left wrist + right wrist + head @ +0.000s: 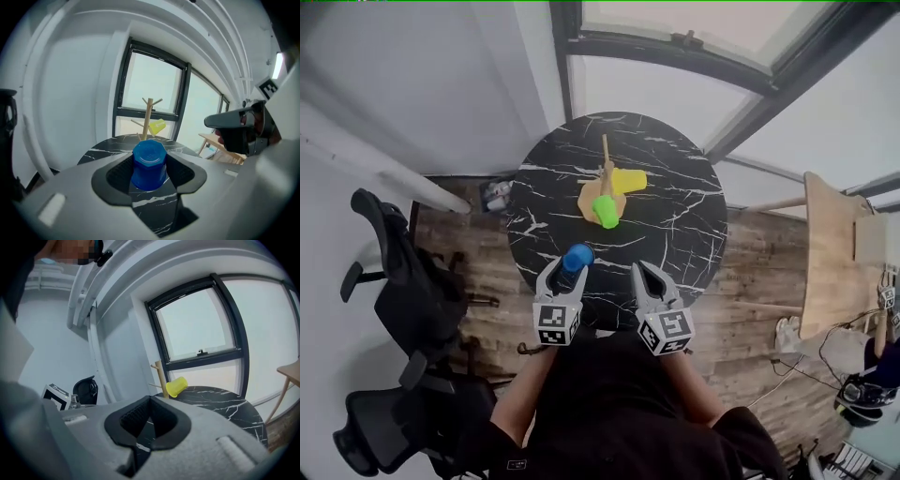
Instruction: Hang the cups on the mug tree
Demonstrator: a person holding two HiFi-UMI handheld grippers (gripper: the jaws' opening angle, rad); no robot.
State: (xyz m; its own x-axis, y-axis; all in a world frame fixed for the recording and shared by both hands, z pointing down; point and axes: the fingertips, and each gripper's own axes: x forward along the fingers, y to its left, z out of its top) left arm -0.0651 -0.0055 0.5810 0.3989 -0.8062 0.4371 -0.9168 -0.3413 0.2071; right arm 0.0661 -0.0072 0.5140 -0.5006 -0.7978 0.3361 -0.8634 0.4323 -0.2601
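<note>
- Blue cup [149,165] sits clamped between the pads of our left gripper [564,278], whose jaws are spread wide around it, at the lower left rim of the black marble table [675,225] in the head view.
- Our right gripper [643,274], just right of it, has its jaws pressed together with nothing between them.
- At the table's centre stands the wooden mug tree [605,169], a yellow cup [630,180] hanging at its right and a green cup [606,211] below.
</note>
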